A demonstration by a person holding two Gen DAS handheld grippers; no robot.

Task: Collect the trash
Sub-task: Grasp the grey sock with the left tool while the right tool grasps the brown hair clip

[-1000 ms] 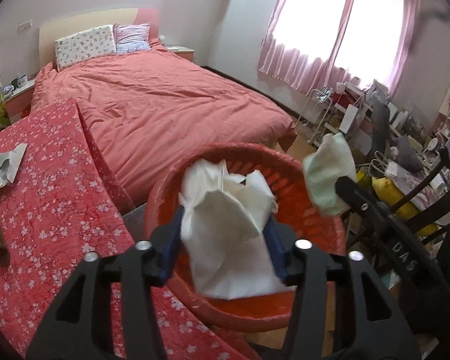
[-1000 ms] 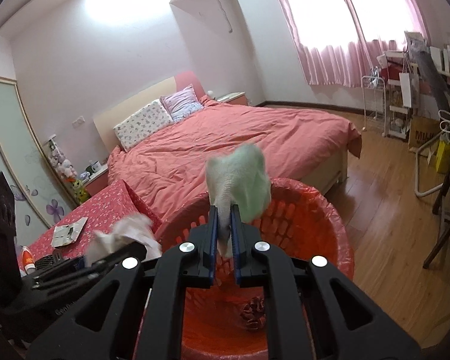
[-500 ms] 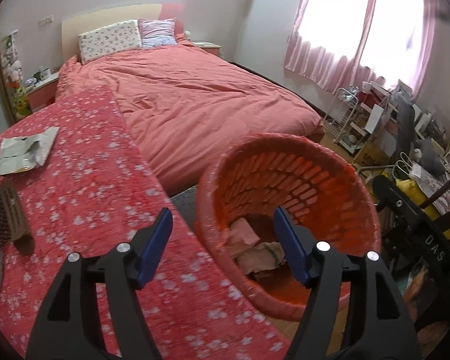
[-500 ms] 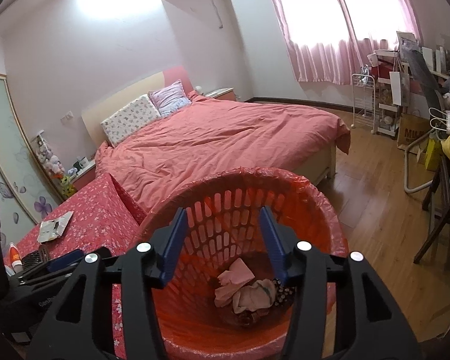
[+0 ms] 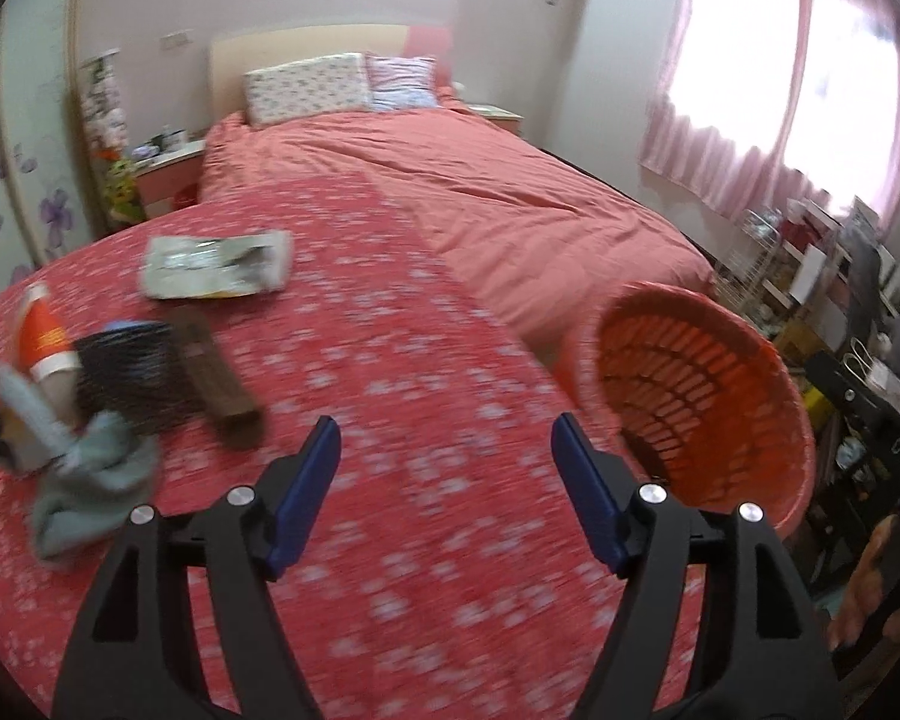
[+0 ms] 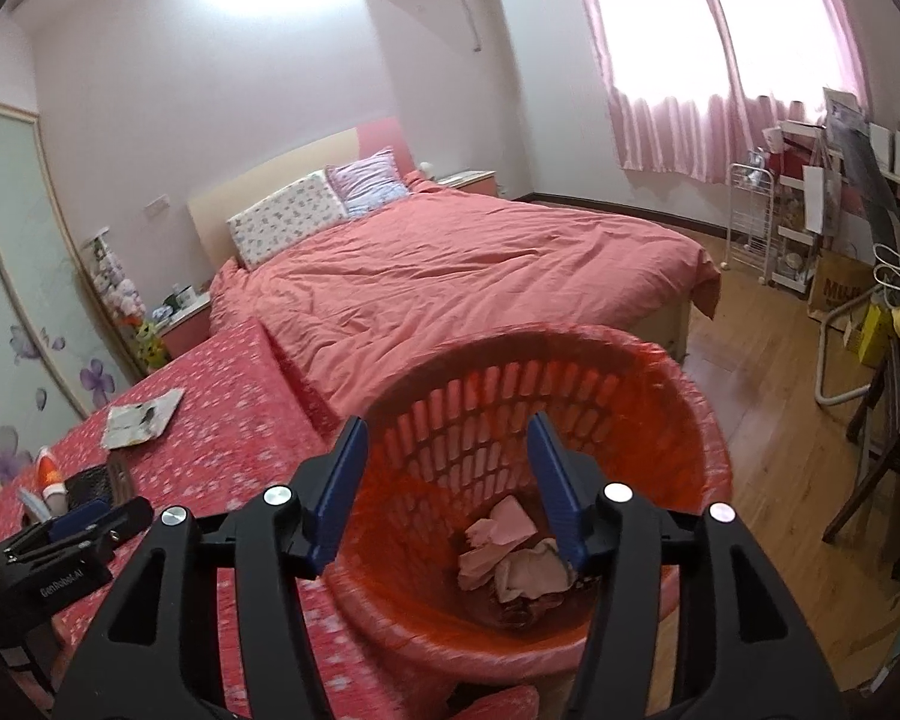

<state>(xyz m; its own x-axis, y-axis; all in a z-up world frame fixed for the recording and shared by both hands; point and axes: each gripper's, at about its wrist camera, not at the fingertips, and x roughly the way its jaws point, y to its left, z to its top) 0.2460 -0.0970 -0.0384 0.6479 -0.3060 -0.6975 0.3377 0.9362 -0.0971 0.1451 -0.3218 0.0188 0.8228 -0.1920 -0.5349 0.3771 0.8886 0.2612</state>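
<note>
Left gripper [image 5: 444, 456] hangs over the red floral-cloth table [image 5: 390, 360], jaws spread wide and empty, aimed toward the clutter at far left. Right gripper [image 6: 447, 468] hovers above the orange slotted plastic basket [image 6: 630, 372], jaws also wide apart, nothing held. Crumpled paper scraps [image 6: 510, 552] lie in the basket's bottom. Best next target looks like the flattened silvery wrapper [image 5: 216, 264], far left: approach low, pinch one edge.
</note>
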